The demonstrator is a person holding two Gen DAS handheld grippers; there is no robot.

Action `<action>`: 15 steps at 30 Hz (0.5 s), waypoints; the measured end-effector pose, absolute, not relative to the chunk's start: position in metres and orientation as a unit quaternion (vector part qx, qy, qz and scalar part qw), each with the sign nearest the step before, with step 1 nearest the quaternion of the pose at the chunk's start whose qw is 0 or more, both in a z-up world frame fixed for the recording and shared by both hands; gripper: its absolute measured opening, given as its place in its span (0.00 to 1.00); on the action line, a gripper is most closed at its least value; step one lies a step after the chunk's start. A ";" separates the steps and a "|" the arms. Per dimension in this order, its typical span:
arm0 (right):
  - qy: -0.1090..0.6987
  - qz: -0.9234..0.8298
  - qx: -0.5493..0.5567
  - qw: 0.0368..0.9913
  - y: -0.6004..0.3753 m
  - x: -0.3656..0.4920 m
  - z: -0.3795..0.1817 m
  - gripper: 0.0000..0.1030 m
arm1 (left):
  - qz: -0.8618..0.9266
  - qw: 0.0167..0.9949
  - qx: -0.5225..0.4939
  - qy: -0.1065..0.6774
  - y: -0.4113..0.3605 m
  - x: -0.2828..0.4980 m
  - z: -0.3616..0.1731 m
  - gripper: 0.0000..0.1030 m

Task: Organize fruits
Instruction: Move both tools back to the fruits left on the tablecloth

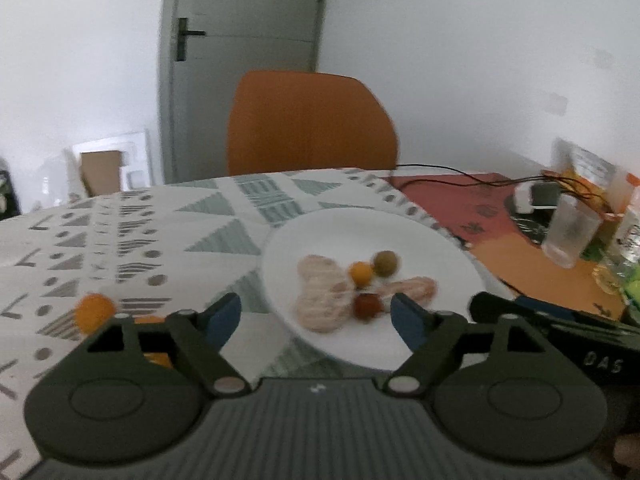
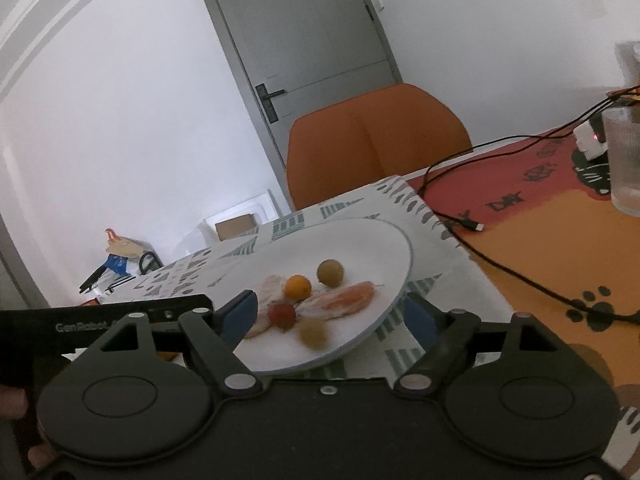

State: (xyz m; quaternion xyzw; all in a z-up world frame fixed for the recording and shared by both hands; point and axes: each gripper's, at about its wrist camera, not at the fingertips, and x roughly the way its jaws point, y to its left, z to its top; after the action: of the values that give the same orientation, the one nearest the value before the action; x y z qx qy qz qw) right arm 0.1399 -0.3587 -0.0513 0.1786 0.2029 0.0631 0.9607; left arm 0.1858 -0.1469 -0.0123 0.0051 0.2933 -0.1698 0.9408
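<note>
A white plate [image 1: 400, 232] sits on the patterned tablecloth and also shows in the right wrist view [image 2: 360, 240]. On it lie an orange fruit [image 1: 361, 273], a green fruit [image 1: 386, 263], a red fruit [image 1: 366, 307] and pale food pieces [image 1: 320, 300]. The right wrist view shows the orange fruit [image 2: 297, 287], the green fruit [image 2: 330, 273], the red fruit [image 2: 282, 315] and a blurred beige fruit [image 2: 313, 332]. An orange fruit [image 1: 95, 312] lies on the cloth left of the plate. My left gripper [image 1: 316, 320] is open and empty at the plate's near edge. My right gripper [image 2: 332, 320] is open and empty over the plate's near rim.
An orange chair [image 1: 308, 124] stands behind the table. A clear glass [image 1: 570, 232] and black cables [image 2: 500, 252] lie on the red and orange mat at the right. Bottles and clutter stand at the far right edge [image 1: 624, 216].
</note>
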 end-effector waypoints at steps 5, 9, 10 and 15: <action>0.205 0.077 0.171 0.961 -0.345 0.143 -0.050 0.78 | -0.140 0.946 -0.009 0.294 -0.122 0.186 -0.011 0.81; 0.204 0.086 0.163 0.961 -0.334 0.144 -0.046 0.78 | -0.123 0.948 -0.017 0.293 -0.106 0.184 -0.011 0.82; 0.204 0.088 0.161 0.962 -0.330 0.145 -0.045 0.78 | -0.120 0.948 -0.018 0.293 -0.102 0.183 -0.011 0.82; 0.203 0.096 0.153 0.962 -0.315 0.147 -0.041 0.78 | -0.106 0.950 -0.027 0.291 -0.084 0.180 -0.012 0.83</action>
State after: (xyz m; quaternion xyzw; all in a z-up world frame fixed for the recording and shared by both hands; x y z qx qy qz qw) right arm 0.1469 -0.3154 -0.0407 0.1534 0.2032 0.0955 0.9623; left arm 0.1801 -0.0839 -0.0115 -0.0273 0.2910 -0.1063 0.9504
